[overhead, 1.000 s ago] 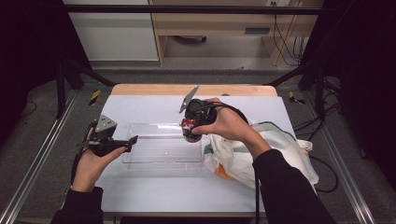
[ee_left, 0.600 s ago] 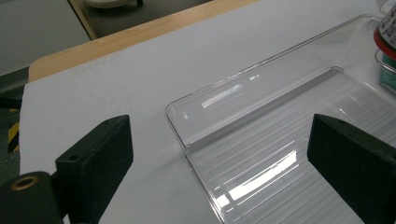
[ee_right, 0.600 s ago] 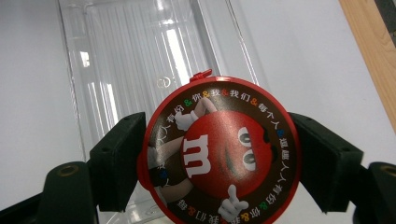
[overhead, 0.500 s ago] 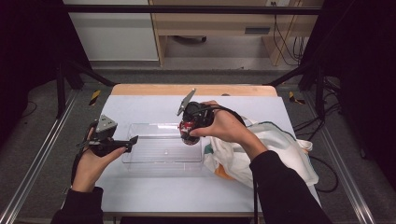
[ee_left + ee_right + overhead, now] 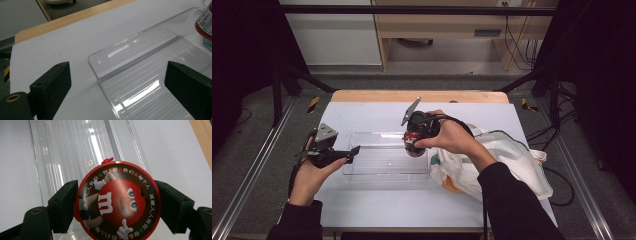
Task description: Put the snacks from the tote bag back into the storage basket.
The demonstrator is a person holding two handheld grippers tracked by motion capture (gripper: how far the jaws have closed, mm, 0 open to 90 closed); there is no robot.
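A person at a white-covered table point(image 5: 377, 210) carries a round red-and-brown M&M's candy tub point(image 5: 117, 200), pinched by its sides between the black jaws of the right gripper point(image 5: 414, 140), above the right end of a clear, ribbed plastic tray point(image 5: 384, 161). The left gripper point(image 5: 343, 153) hovers just beside the tray's left end with its jaws spread wide and nothing between them. Judging from the scene, the packing has barely begun: the tub is not yet set down and the tray's floor is bare, so lowering and releasing remain. The count is one candy tub, one tray, two grippers and one white cloth tote bag with orange and teal trim point(image 5: 497, 165), which lies slumped on the table to the right of the tray, under the person's right forearm.
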